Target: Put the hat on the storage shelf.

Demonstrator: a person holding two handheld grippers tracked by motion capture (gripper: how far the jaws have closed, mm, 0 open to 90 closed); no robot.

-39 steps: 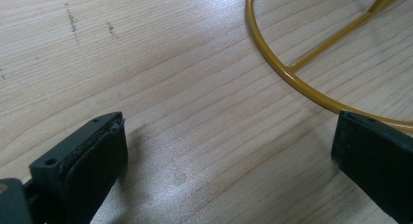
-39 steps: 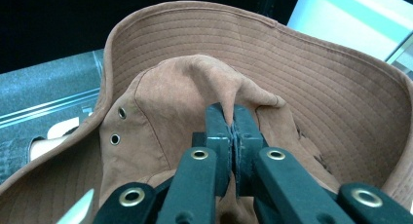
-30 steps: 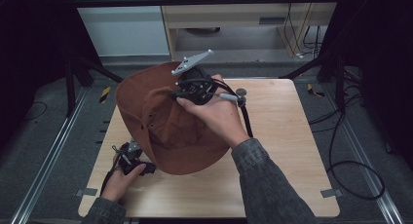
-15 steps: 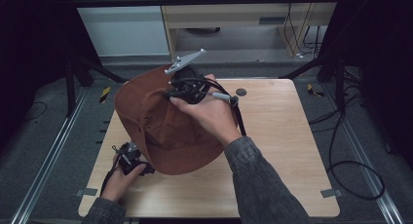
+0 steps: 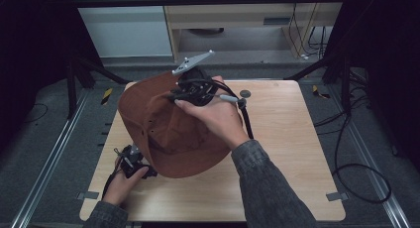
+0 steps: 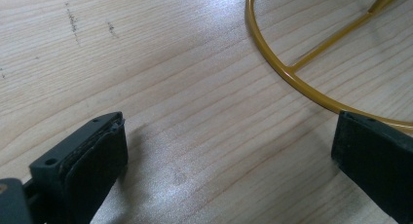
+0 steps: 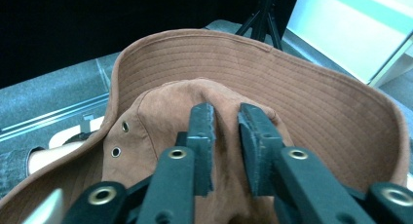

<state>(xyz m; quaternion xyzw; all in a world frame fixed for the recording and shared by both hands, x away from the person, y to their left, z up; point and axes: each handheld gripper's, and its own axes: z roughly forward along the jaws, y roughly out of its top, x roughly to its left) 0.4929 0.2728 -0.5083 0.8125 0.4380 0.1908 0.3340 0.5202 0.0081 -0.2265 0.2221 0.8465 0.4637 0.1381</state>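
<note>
The right gripper [image 7: 225, 118] has just been opening, its jaws a little apart around a fold of the brown hat [image 7: 311, 107]. The left gripper [image 6: 229, 151] is wide open, with nothing in it.

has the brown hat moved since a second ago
No, barely: the brown hat covers the same stretch of the table, left of the black disc. The right tool at its crown has just been opening.

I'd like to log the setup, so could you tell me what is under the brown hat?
A yellow wire ring lies on the table, seen past the open left gripper. The hat covers whatever it joins.
</note>
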